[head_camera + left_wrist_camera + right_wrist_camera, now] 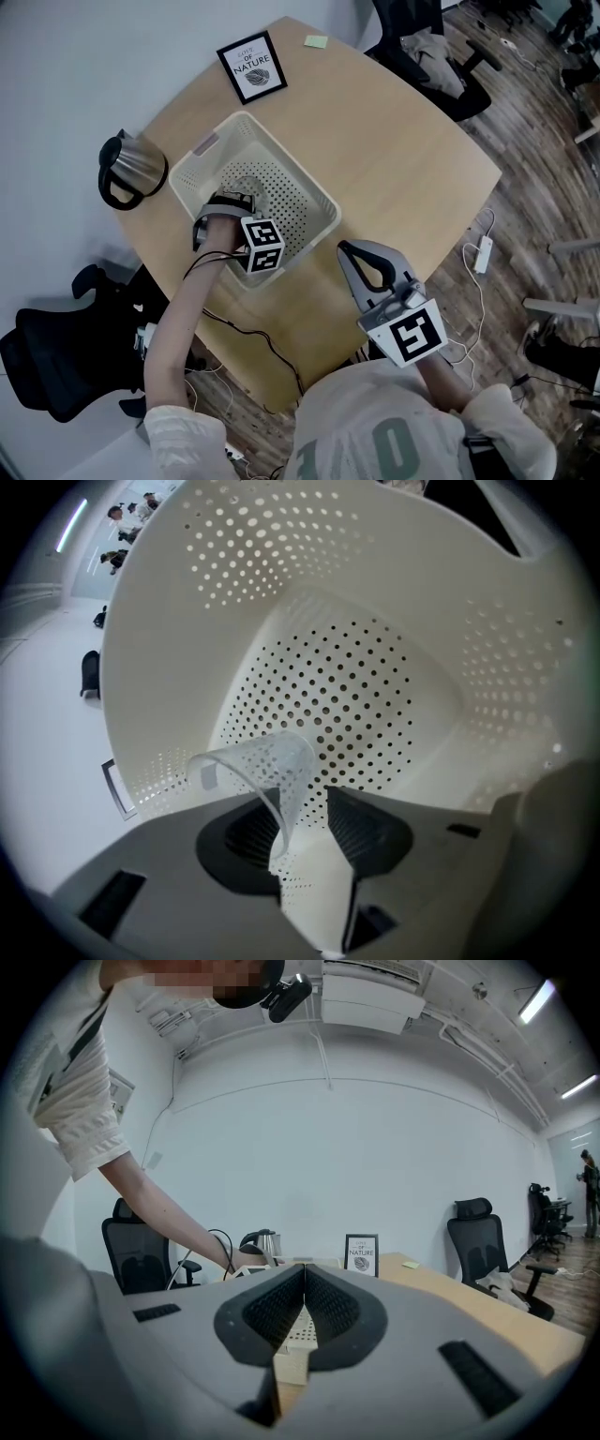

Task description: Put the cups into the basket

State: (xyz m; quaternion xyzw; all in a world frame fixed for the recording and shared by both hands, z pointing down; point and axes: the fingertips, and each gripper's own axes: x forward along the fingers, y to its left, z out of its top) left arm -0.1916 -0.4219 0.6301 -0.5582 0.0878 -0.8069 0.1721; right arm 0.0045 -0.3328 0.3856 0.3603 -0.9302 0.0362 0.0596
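The left gripper (302,827) is hanging wide open inside the perforated basket (412,592), the clear plastic cup (267,766) leaning between its parted jaws, so backing straight out without snagging the cup seems wisest, the right gripper (303,1283) idling shut, empty.

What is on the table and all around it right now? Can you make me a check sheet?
Surface: wooden table.
Job's things: white holey basket on the table; one clear cup inside it, between the left claw's pads. No other cups seen.
Clutter: metal kettle beside the basket; framed picture and sticky note at the far edge.
Grippers: left claw open, down inside the basket, not squeezing the cup; right claw shut, empty, over the table's near edge.
Cables: black cable hanging from the left arm; white power strip on the floor.
Surroundings: black office chairs, wood floor.
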